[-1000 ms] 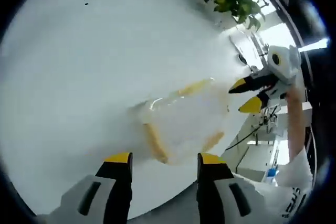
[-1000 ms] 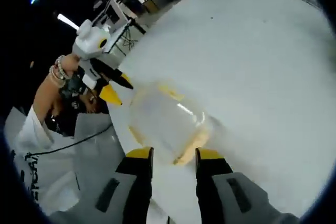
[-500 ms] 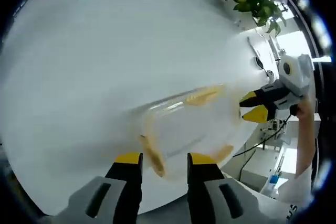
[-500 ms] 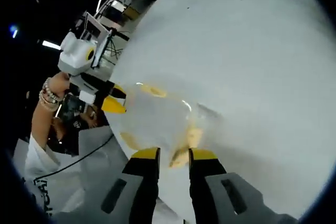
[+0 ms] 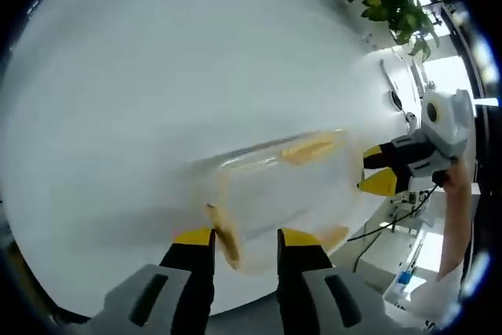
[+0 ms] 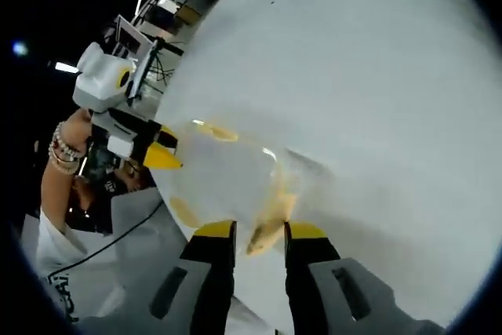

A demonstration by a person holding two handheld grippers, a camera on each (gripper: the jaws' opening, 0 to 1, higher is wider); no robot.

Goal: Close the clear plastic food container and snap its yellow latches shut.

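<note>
Here the clear plastic food container sits on the white counter between both tongs. Left tongs and right tongs, slightly apart, each straddle a yellow latch; press squarely inward, both ends together.

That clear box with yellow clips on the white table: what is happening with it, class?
A person works a clear plastic container on a white table with two handheld grippers. The left gripper straddles one yellow latch at one end; the right gripper straddles another latch at the opposite end. Both sets of jaws are open, with nothing clamped.
</note>
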